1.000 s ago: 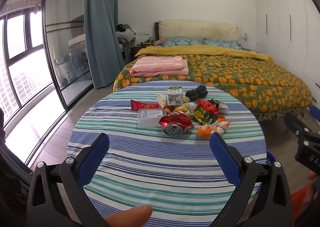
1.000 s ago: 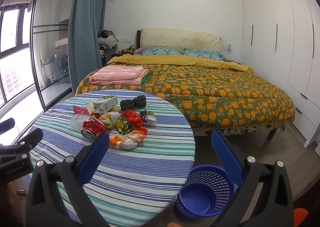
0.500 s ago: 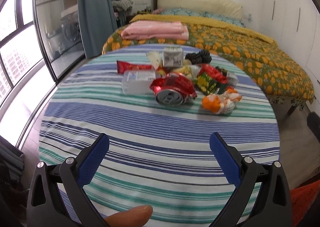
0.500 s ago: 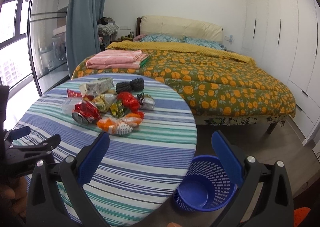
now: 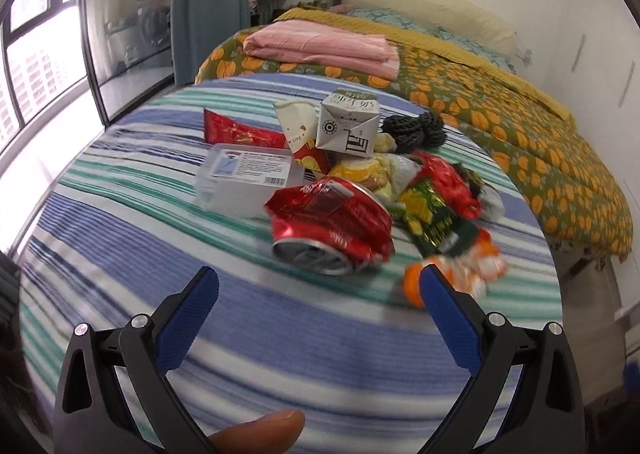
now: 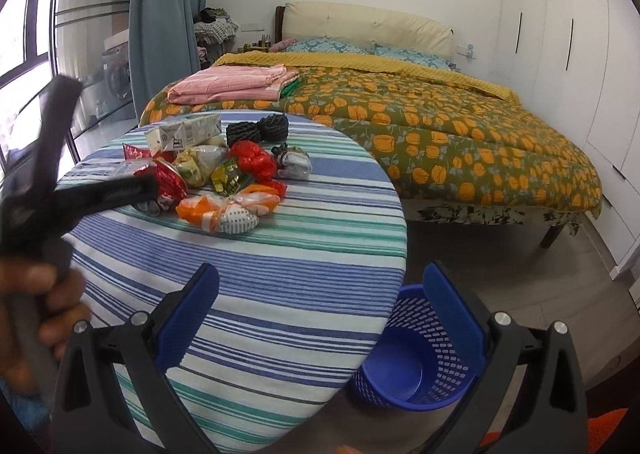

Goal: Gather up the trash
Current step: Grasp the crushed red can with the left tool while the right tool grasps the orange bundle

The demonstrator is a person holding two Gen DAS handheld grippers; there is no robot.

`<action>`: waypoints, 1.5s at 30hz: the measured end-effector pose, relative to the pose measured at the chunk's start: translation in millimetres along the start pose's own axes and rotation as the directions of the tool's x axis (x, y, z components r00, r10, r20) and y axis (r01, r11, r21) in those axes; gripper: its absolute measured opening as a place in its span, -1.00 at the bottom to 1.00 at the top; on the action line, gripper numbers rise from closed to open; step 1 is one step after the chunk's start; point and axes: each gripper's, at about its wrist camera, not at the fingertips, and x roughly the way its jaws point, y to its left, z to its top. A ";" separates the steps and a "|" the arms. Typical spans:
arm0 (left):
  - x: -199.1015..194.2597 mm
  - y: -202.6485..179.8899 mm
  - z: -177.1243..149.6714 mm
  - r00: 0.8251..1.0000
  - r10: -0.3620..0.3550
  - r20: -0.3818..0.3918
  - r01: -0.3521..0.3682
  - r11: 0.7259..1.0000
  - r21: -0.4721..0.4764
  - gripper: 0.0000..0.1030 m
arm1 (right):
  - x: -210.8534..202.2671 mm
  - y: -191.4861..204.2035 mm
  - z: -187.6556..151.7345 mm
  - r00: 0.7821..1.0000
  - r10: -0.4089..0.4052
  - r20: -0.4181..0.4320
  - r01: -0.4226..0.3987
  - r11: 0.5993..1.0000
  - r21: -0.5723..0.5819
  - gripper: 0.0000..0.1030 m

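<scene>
This is a bedroom in a home. A wide bed with an orange-flowered quilt, a padded headboard and a folded pink blanket fills the middle of the frame. White wardrobe doors stand at right, a blue curtain and large windows at left.

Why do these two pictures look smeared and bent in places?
Left wrist view: motion blur smears the can and wrappers, and the fisheye curves the tablecloth stripes. Right wrist view: mostly sharp, only the left gripper at the edge is blurred; window light washes out.
</scene>
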 end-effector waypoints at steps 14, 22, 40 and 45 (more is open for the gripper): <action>3.7 86.0 14.2 0.996 0.090 0.006 -0.090 0.995 0.032 0.92 | 10.4 3.3 -1.5 0.999 0.024 -0.022 -0.024 1.000 -0.002 0.91; -16.6 107.5 -4.4 0.999 -0.043 -0.011 0.044 0.989 0.139 0.92 | 10.8 17.4 -5.4 0.999 0.027 -0.032 -0.029 0.999 -0.037 0.91; 28.0 32.4 -13.3 0.988 -0.111 -0.112 0.129 0.976 0.175 0.92 | 15.5 17.0 -3.3 0.996 0.076 -0.053 -0.078 0.997 -0.026 0.91; 37.4 50.7 -14.0 0.987 -0.054 -0.152 0.080 0.981 0.177 0.92 | 34.2 16.2 5.9 0.972 0.194 -0.130 -0.195 0.981 0.000 0.91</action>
